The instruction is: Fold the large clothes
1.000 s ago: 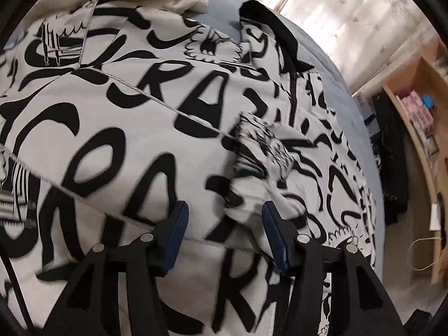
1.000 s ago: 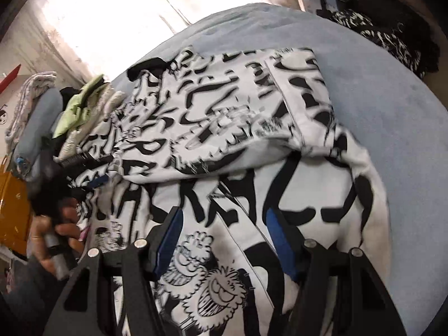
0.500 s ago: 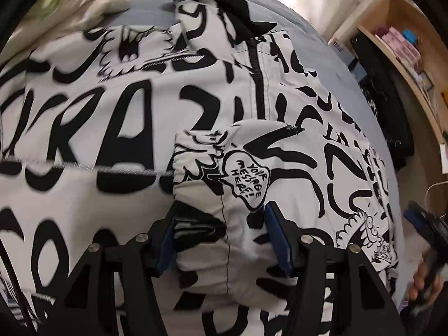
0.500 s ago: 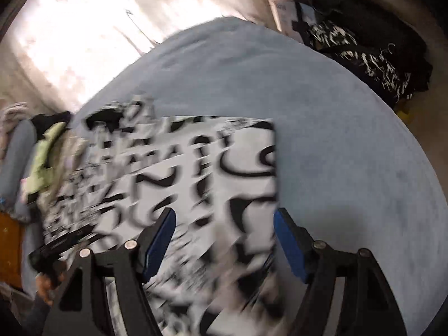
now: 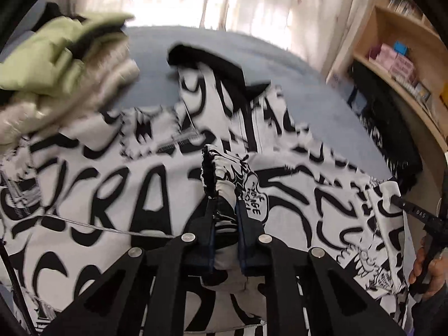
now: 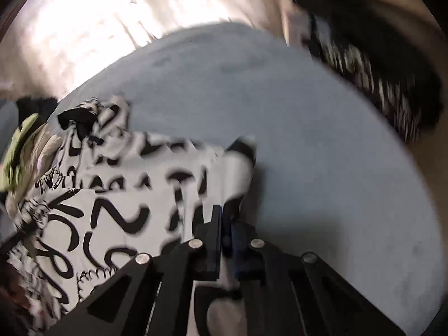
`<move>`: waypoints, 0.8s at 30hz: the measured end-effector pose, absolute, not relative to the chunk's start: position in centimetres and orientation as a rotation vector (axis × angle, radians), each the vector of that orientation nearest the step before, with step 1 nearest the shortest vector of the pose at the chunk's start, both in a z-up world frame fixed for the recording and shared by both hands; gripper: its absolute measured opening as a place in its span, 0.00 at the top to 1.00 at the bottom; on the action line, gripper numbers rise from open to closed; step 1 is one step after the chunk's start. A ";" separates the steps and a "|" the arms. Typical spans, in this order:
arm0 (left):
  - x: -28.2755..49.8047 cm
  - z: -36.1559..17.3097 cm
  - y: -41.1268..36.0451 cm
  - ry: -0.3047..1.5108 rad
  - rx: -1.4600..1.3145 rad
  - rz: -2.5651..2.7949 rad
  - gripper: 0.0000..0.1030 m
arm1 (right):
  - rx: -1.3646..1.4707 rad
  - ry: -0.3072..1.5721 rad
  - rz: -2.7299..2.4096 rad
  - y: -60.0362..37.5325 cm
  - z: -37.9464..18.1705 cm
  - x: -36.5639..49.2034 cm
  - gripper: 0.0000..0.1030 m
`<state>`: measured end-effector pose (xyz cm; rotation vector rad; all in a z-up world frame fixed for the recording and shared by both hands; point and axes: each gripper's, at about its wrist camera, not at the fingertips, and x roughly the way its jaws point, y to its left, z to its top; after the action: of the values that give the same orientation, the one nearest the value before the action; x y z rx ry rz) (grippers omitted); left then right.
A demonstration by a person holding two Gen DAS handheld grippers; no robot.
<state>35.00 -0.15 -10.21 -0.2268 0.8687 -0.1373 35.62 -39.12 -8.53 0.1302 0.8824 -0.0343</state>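
My blue-grey bed (image 6: pixel 322 140) carries the black-and-white printed garment (image 5: pixel 117 184), spread across its near half. At the bed's left edge lies a pile of folded green and cream clothes (image 5: pixel 61 64), touching the garment's border.

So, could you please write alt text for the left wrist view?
The left gripper is shut on a bunched fold of the black-and-white printed garment, spread over a blue bed. Folded clothes sit at the upper left.
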 end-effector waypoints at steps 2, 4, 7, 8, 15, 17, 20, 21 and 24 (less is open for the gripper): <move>34.5 -10.2 0.3 0.844 -0.209 -0.103 0.90 | 0.098 0.863 -0.033 -38.2 -8.1 36.3 0.95; 34.8 -11.5 0.7 0.869 -0.179 -0.055 0.90 | 0.068 0.920 -0.055 -37.6 -9.5 37.4 0.94; 35.7 -14.5 1.8 0.962 -0.189 -0.014 0.87 | 0.103 1.017 -0.065 -38.3 -11.5 38.2 0.89; 36.0 -15.5 2.3 0.994 -0.220 -0.010 0.81 | 0.147 1.031 -0.053 -38.8 -11.5 38.0 0.84; 35.6 -15.8 4.1 1.049 -0.352 -0.084 0.43 | 0.364 1.072 0.092 -41.9 -9.8 31.3 0.43; 35.2 -15.7 4.1 1.068 -0.331 -0.096 0.42 | 0.345 1.108 0.117 -41.9 -10.0 28.3 0.43; 34.1 -15.9 4.1 1.091 -0.323 -0.124 0.42 | 0.327 1.147 0.134 -40.8 -11.3 25.2 0.43; 33.9 -16.0 4.1 1.094 -0.319 -0.128 0.42 | 0.318 1.174 0.137 -40.6 -12.1 24.4 0.43; 33.4 -16.2 3.2 1.102 -0.264 -0.130 0.73 | 0.291 1.178 0.109 -39.7 -14.1 23.2 0.44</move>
<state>33.45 3.19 -16.20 -0.2644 1.1018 -0.1300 23.19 -39.69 -14.05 0.2911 1.1784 0.1090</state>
